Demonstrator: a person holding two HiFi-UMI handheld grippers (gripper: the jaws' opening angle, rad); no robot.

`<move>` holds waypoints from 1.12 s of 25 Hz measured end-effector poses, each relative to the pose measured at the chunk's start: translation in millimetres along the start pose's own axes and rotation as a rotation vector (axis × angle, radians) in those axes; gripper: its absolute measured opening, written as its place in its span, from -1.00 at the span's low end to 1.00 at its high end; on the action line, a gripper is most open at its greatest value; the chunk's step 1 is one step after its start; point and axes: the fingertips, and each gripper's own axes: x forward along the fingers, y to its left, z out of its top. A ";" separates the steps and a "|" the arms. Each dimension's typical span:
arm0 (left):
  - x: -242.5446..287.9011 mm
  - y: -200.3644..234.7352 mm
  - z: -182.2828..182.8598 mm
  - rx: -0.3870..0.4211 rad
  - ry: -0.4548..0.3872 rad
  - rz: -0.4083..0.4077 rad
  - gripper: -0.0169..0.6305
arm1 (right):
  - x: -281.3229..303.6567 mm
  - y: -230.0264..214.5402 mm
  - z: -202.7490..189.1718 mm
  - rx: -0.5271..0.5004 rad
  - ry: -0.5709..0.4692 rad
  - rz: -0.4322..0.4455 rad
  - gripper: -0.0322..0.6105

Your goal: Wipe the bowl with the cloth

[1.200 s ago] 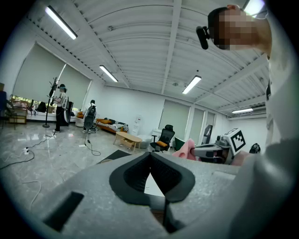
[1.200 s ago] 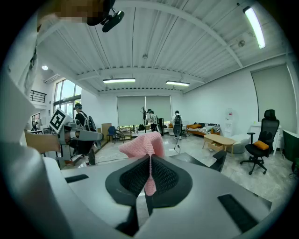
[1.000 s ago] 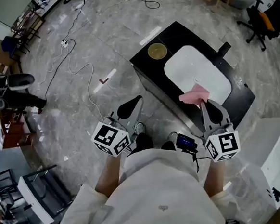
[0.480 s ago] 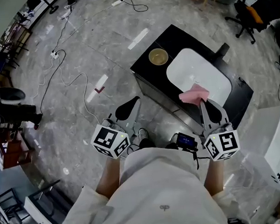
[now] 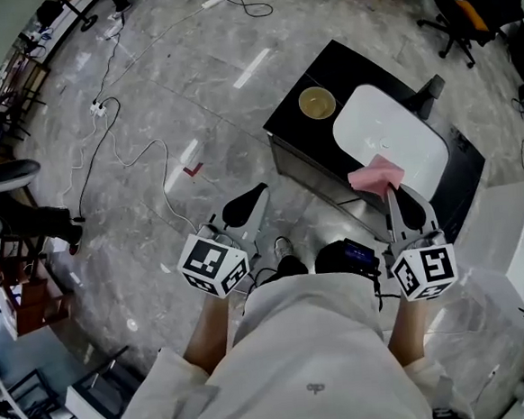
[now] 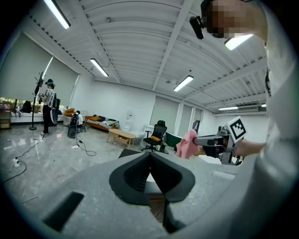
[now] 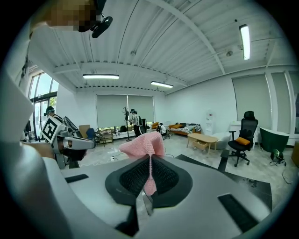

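A small gold bowl (image 5: pixel 317 103) stands on the black counter (image 5: pixel 302 83) beside a white sink basin (image 5: pixel 402 152). My right gripper (image 5: pixel 394 191) is shut on a pink cloth (image 5: pixel 376 176), which bunches above its jaws; the same cloth (image 7: pixel 143 144) hangs between the dark pads in the right gripper view. My left gripper (image 5: pixel 248 201) is shut and holds nothing, over the floor short of the counter. In the left gripper view its jaws (image 6: pixel 150 158) meet, and the right gripper with the cloth (image 6: pixel 188 144) shows at the right.
Cables (image 5: pixel 140 150) trail over the grey marble floor at the left. An office chair (image 5: pixel 463 12) stands beyond the counter. A white cabinet (image 5: pixel 517 238) is at the right. A low wooden table (image 6: pixel 121 137) and a sofa sit farther back in the room.
The counter with the bowl and sink has shifted right and slightly up in the head view as the person moves across the floor. Both grippers stay shut, the cloth still held.
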 end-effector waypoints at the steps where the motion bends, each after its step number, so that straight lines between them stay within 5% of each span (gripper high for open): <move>1: -1.6 3.5 -1.4 -0.003 0.007 -0.005 -0.91 | 1.6 2.1 -2.1 0.005 0.008 -0.007 -0.85; 11: 10.9 38.4 -20.7 -0.025 0.053 -0.016 -0.91 | 40.8 8.9 -12.1 0.018 0.054 -0.011 -0.85; 22: 75.0 64.9 15.4 0.077 0.062 0.018 -0.91 | 105.6 -50.4 13.5 0.062 -0.022 -0.034 -0.85; 28: 133.1 66.8 31.2 0.068 0.056 0.008 -0.91 | 124.1 -88.2 17.5 0.091 -0.033 -0.028 -0.85</move>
